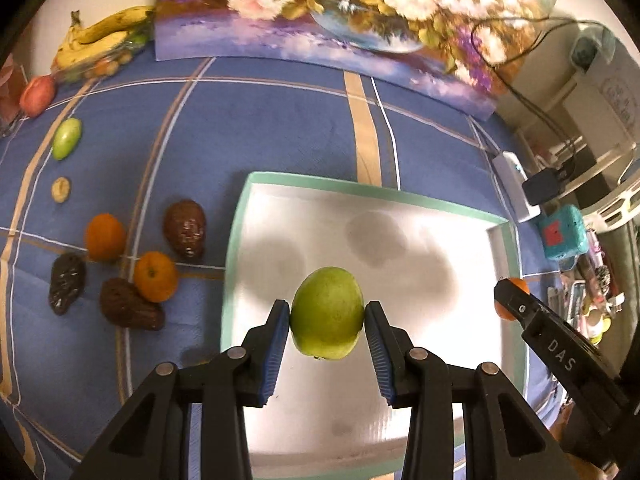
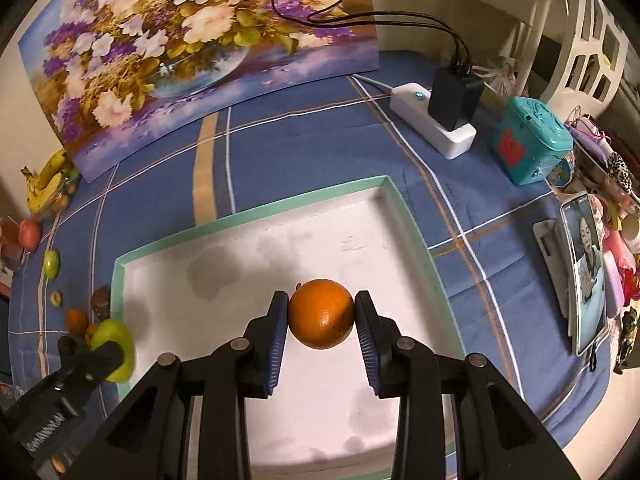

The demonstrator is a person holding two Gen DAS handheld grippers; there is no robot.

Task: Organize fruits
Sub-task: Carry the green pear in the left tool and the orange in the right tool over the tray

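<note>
My left gripper is shut on a green pear and holds it over the white tray with a mint rim. My right gripper is shut on an orange and holds it over the same tray. The right gripper with its orange shows at the right edge of the left wrist view. The left gripper with the pear shows at the lower left of the right wrist view. Two oranges and three dark brown fruits lie left of the tray.
On the blue checked cloth lie a small green fruit, a red fruit, a pale nut and bananas. A flower painting stands at the back. A power strip, a teal box and a phone lie right.
</note>
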